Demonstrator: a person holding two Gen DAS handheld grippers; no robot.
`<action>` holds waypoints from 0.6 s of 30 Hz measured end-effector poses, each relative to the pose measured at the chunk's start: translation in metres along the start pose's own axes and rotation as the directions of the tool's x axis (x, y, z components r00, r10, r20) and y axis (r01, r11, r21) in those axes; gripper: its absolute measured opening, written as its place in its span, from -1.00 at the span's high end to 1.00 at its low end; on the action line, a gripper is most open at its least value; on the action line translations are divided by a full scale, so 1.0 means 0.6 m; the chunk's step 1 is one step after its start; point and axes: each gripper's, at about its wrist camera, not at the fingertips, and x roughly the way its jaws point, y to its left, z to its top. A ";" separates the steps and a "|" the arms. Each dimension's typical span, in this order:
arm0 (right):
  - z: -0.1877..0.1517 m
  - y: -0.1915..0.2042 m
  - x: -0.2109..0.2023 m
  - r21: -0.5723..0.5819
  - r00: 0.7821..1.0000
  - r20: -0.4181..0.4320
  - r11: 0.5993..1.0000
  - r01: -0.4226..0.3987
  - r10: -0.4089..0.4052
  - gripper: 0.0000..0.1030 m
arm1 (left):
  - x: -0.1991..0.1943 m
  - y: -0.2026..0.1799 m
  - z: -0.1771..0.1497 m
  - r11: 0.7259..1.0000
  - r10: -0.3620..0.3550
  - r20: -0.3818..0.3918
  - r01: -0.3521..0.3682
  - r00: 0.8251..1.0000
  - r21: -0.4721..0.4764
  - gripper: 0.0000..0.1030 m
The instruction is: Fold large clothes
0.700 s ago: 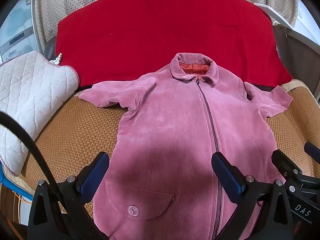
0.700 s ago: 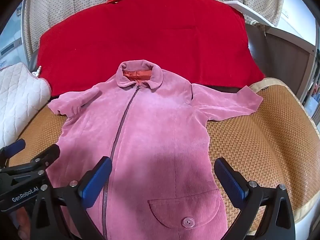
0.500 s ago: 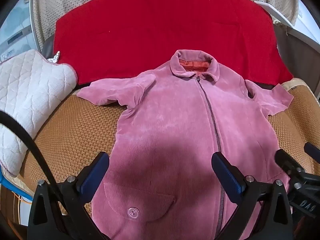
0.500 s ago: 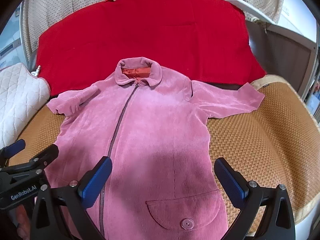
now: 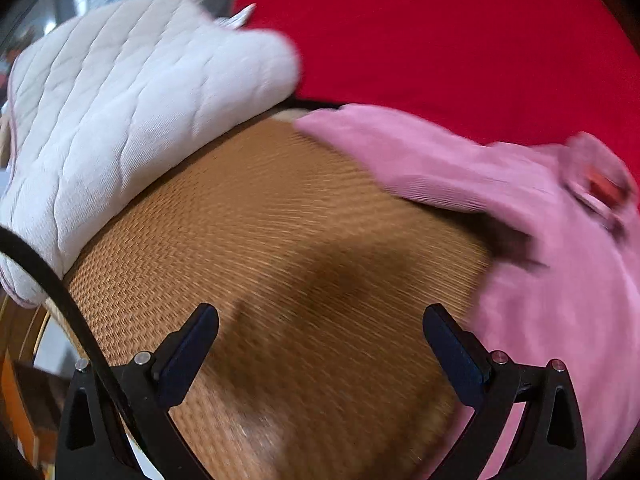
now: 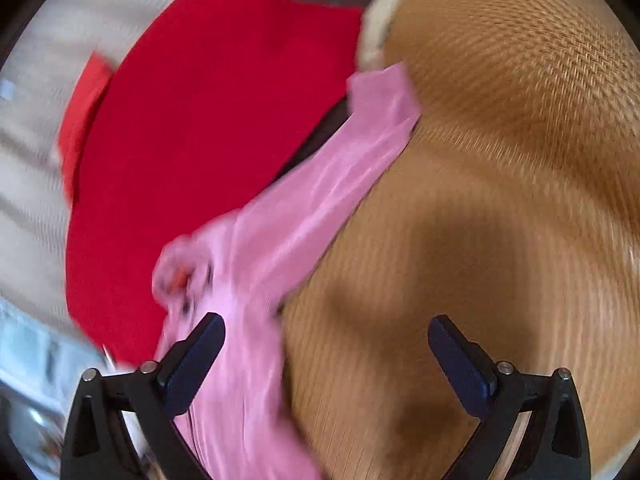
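Observation:
A pink corduroy jacket (image 5: 552,240) lies flat on a woven brown mat (image 5: 280,240), collar toward a red cushion. In the left wrist view its left sleeve (image 5: 400,152) reaches out over the mat, ahead and right of my left gripper (image 5: 320,340), which is open over bare mat with nothing between its fingers. In the blurred right wrist view the other sleeve (image 6: 360,144) stretches up toward the mat's edge. My right gripper (image 6: 326,350) is open above the mat beside that sleeve, its left finger (image 6: 192,360) over the jacket's body (image 6: 240,360).
A red cushion (image 5: 460,32) lies behind the jacket. A white quilted pillow (image 5: 120,112) rests on the mat's left side. The mat (image 6: 500,200) extends to the right of the jacket, with a pale rim (image 6: 372,28) at its far edge.
Both grippers have swung outward from the jacket's front: the left now faces the left sleeve and pillow, the right faces the right sleeve and mat. Both views are motion-blurred. The jaws stay open.

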 end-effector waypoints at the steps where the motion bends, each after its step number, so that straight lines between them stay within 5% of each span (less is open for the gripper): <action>1: 0.019 -0.004 0.007 0.006 1.000 0.002 1.000 0.011 -0.011 -0.72 | 0.013 0.008 0.001 1.000 0.009 -0.009 -0.009 1.000 -0.022 -0.97; 5: 0.088 0.006 0.056 -0.034 0.995 0.013 0.995 0.097 -0.097 -0.60 | 0.052 0.032 0.001 0.993 0.019 -0.032 -0.023 0.999 -0.116 -0.97; 10: 0.156 0.009 0.134 -0.016 0.974 0.026 0.974 0.225 -0.225 -0.59 | 0.066 0.023 0.008 0.994 0.031 -0.018 -0.033 0.999 -0.104 -0.99; 13: 0.172 -0.003 0.167 -0.014 0.955 0.016 0.955 0.296 -0.296 -0.40 | 0.076 0.026 0.011 0.991 0.012 -0.016 -0.014 1.000 -0.132 -1.00; 16: 0.173 0.004 0.188 -0.040 0.928 0.023 0.927 0.372 -0.372 0.01 | 0.084 0.030 0.015 0.988 0.002 -0.011 -0.004 1.000 -0.155 -1.00; 17: 0.172 0.005 0.190 -0.043 0.921 0.018 0.920 0.390 -0.389 0.41 | 0.083 0.032 0.015 0.988 0.004 -0.008 -0.005 1.000 -0.156 -1.00; 18: 0.172 0.003 0.189 -0.031 0.915 0.016 0.915 0.403 -0.403 0.60 | 0.083 0.033 0.014 0.987 0.007 -0.004 -0.008 1.000 -0.158 -1.00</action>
